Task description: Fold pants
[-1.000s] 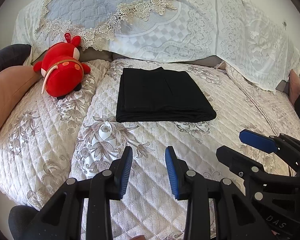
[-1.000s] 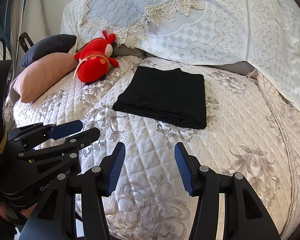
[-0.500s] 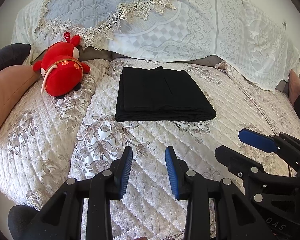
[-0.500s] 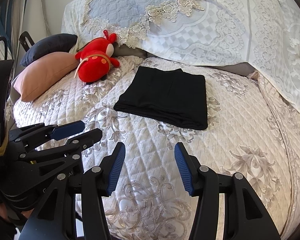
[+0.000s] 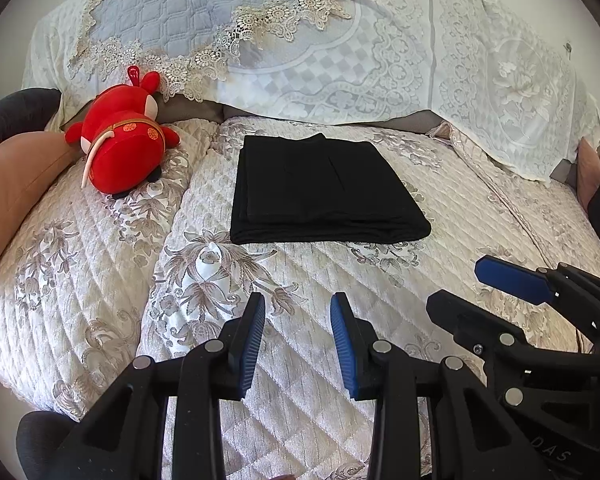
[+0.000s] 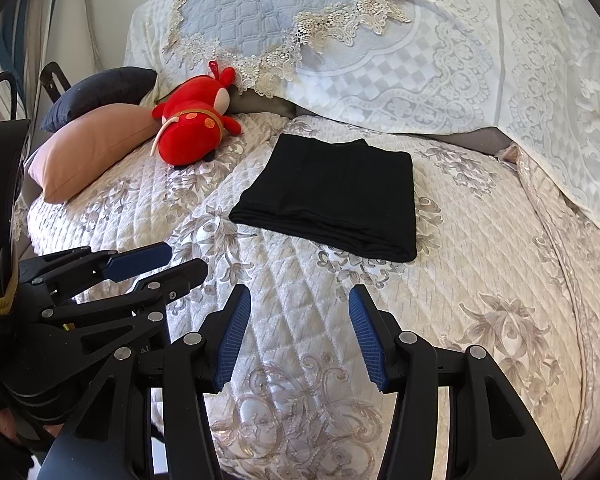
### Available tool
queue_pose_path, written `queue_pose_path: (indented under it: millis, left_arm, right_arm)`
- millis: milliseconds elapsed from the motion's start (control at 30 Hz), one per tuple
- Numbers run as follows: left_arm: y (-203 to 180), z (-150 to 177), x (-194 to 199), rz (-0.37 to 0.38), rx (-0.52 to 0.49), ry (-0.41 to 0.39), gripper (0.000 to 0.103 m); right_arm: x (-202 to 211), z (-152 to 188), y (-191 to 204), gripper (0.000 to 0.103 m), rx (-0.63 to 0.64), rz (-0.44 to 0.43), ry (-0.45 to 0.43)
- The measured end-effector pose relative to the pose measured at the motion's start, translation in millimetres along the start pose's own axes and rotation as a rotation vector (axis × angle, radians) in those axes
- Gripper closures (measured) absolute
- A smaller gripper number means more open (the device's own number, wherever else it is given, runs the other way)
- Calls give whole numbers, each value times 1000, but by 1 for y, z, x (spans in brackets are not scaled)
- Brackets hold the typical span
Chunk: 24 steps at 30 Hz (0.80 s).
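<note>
The black pants (image 5: 324, 190) lie folded into a flat rectangle on the quilted sofa seat (image 5: 100, 264); they also show in the right wrist view (image 6: 332, 200). My left gripper (image 5: 298, 340) is open and empty, hovering above the seat well in front of the pants. My right gripper (image 6: 298, 332) is open and empty, also short of the pants. The right gripper shows at the right of the left wrist view (image 5: 480, 292). The left gripper shows at the left of the right wrist view (image 6: 172, 262).
A red plush toy (image 5: 120, 152) lies left of the pants, also in the right wrist view (image 6: 192, 132). A pink cushion (image 6: 88, 152) and a dark cushion (image 6: 100, 94) sit at the far left. A lace-trimmed cover (image 5: 300, 40) drapes the sofa back.
Both grippers have drifted very slightly; the view of the pants and toy has shifted a little. Nothing was taken hold of or let go.
</note>
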<state>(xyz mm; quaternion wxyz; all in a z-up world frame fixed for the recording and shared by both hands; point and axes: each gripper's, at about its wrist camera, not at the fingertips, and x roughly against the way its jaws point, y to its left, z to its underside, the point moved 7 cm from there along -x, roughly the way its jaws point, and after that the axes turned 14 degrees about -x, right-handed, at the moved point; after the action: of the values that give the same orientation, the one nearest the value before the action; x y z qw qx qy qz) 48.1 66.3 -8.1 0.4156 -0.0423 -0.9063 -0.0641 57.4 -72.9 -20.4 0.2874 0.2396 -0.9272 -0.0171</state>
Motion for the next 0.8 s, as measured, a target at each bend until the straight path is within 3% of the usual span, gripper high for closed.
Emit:
queue_pose_path:
  millis: [800]
  left_arm:
    - [-2,0,1,4,1,1,67]
  right_arm:
    - [1,-1,0,51,2,-3,1]
